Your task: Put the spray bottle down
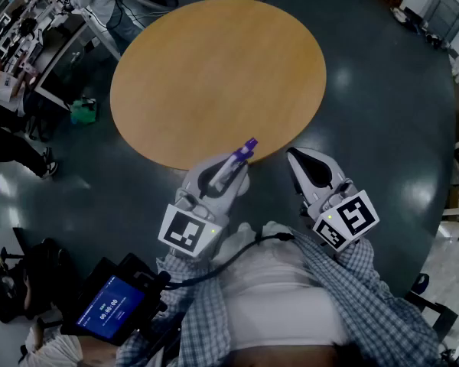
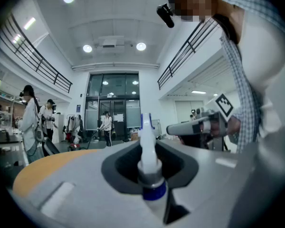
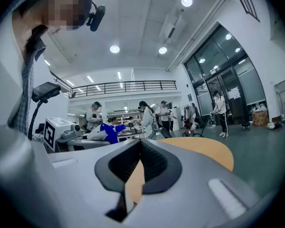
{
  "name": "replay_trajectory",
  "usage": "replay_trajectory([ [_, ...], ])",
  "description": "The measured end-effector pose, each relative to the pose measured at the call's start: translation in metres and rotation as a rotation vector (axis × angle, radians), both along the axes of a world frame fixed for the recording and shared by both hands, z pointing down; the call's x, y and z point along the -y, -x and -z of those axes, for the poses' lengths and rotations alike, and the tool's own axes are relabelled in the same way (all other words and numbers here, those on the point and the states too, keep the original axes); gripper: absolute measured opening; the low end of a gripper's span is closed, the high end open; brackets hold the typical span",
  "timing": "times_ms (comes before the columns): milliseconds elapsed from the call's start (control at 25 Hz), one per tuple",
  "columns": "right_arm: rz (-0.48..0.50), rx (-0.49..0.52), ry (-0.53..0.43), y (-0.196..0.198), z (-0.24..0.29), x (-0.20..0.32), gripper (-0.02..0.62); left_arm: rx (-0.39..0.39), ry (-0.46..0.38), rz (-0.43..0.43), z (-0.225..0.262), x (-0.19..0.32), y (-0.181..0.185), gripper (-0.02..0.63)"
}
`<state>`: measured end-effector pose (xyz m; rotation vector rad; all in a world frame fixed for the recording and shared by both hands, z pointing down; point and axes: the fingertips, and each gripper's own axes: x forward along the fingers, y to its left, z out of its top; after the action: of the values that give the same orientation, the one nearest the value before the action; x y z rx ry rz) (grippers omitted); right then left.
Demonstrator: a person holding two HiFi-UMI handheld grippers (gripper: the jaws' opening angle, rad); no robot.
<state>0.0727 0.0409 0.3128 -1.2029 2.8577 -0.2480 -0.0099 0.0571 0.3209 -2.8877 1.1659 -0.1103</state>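
Note:
A white spray bottle (image 1: 236, 161) with a purple-blue nozzle points toward the round wooden table (image 1: 214, 67). My left gripper (image 1: 228, 173) is shut on it, just off the table's near edge. The left gripper view has the bottle's neck and blue collar (image 2: 149, 167) standing between the pads, with the table's edge (image 2: 42, 167) low at left. My right gripper (image 1: 294, 157) hovers beside it to the right; its tips meet and nothing is between them. Looking along the right gripper (image 3: 140, 146), I see the table top (image 3: 204, 151) ahead of the jaws and the bottle's blue part (image 3: 107, 129) at left.
Dark floor surrounds the table. Desks and several people are at the upper left (image 1: 15, 67), and a green object (image 1: 83, 111) lies on the floor there. A lit tablet (image 1: 111, 306) hangs at the person's left side. More people stand far off near glass doors (image 2: 107, 125).

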Motion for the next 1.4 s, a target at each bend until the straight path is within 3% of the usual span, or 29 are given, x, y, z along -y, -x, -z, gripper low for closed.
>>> replay_trajectory([
  [560,0.002,0.006,0.007,-0.006,0.0,0.004,0.003,0.001,0.011,0.011,-0.001,0.004,-0.004,0.072],
  [960,0.016,0.034,0.04,-0.028,-0.011,0.001,0.003,0.008,-0.004,0.09,-0.007,0.007,-0.003,0.072],
  [1400,-0.008,-0.015,0.062,-0.044,-0.028,0.063,0.003,0.046,-0.037,0.111,-0.012,0.081,-0.001,0.071],
])
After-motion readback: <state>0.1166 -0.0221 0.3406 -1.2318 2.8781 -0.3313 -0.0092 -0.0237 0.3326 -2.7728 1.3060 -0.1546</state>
